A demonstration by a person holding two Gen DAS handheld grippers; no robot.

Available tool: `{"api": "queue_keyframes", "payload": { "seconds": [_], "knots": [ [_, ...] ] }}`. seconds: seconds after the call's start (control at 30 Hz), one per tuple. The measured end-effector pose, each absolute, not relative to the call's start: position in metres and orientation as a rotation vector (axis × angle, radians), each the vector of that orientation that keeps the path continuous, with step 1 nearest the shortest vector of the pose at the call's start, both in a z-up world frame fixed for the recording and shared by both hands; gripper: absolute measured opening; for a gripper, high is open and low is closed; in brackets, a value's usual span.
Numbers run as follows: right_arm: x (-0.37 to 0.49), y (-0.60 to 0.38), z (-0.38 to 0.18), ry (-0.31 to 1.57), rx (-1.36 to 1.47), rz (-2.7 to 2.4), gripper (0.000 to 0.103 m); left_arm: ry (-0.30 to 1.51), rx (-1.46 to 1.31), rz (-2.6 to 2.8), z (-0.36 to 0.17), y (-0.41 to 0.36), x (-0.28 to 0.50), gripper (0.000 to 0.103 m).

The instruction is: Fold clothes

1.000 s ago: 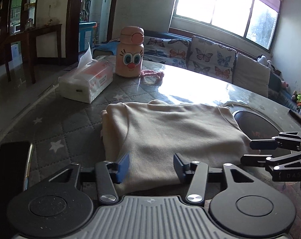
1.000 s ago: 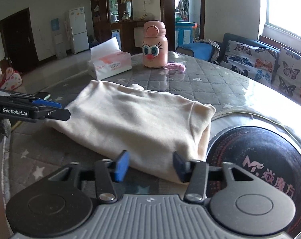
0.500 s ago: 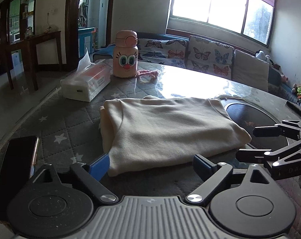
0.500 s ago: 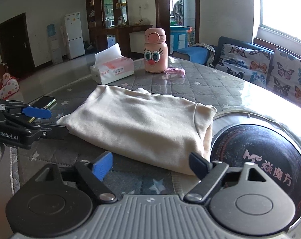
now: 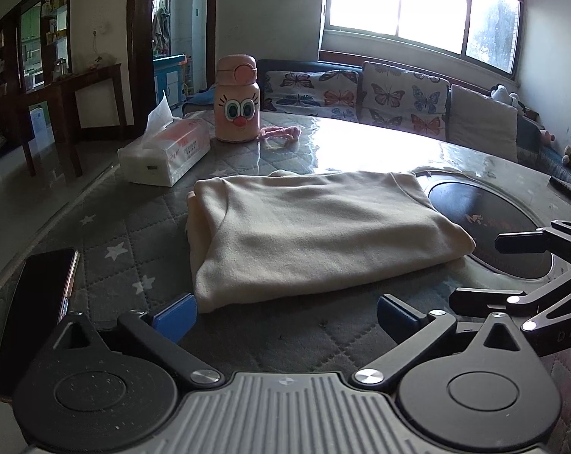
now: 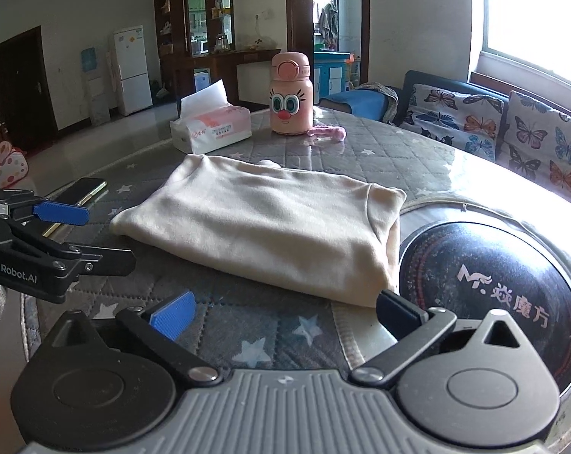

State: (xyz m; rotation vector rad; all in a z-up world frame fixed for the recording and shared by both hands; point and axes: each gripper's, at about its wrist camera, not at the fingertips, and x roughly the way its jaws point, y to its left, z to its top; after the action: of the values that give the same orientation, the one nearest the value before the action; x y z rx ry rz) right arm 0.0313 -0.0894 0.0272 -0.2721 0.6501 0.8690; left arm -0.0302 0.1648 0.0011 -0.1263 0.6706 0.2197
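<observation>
Left gripper [image 5: 285, 312]: blue-padded fingers [image 5: 175, 316] spread wide, released, nothing between them; they sit just short of the near edge of the cream folded fabric garment [image 5: 315, 234], not touching it. Right gripper [image 6: 285, 312]: fingers likewise spread and empty, the right black finger [image 6: 400, 312] just beside the garment's near right corner; contact cannot be told. Each gripper shows in the other's view: right gripper at the right edge of the left view, left gripper at the left edge of the right view, both with jaws apart.

Garment lies flat in a folded rectangle on the grey quilted star-print table cover [image 5: 107, 249], its right end beside the round black glass hotplate [image 6: 493, 276] set in the table.

Left of the garment: black smartphone [image 5: 35, 302] near the table edge. Far side: white-and-pink tissue pack [image 5: 166, 151], pink cartoon-faced bottle [image 5: 237, 100], small pink fabric strap [image 5: 281, 132] just right of the bottle.
</observation>
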Motion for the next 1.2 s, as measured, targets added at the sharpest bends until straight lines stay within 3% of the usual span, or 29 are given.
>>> {"api": "queue_keyframes", "payload": {
  "seconds": [1.2],
  "knots": [
    [0.013,-0.097,0.015,0.667,-0.263,0.849,0.103,0.662,-0.079,0.256,-0.004,0.14,-0.041,0.103]
  ]
}}
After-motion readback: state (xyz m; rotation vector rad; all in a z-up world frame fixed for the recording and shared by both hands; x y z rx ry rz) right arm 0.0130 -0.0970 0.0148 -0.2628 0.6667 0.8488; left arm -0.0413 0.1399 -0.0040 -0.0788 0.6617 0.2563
